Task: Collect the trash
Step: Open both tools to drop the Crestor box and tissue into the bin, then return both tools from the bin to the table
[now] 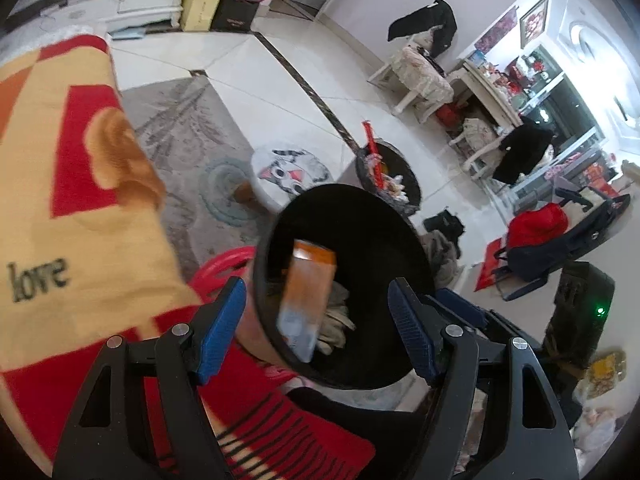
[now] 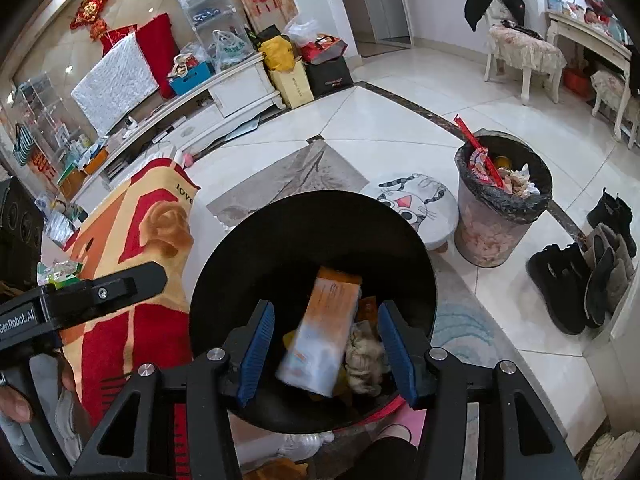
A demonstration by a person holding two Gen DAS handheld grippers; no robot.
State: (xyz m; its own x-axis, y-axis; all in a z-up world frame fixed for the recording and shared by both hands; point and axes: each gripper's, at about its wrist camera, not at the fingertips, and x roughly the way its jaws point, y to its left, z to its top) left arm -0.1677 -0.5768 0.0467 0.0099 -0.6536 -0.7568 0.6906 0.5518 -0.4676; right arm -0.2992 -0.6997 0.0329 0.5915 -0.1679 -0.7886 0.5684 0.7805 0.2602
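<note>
Right gripper (image 2: 326, 354) jaws apart, holding nothing; left gripper (image 1: 318, 332) likewise. Orange packet (image 2: 320, 336) blurred, dropping into black bin (image 2: 240, 264) onto wadded paper. Keep both centred over the rim until it lands.

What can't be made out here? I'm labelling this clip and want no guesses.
- Orange-and-white packet: print unreadable, motion-blurred in both wrist views.
- Black bin: bottom hidden by the packet and right gripper.
- Left gripper: right wrist view cuts off its fingers.
</note>
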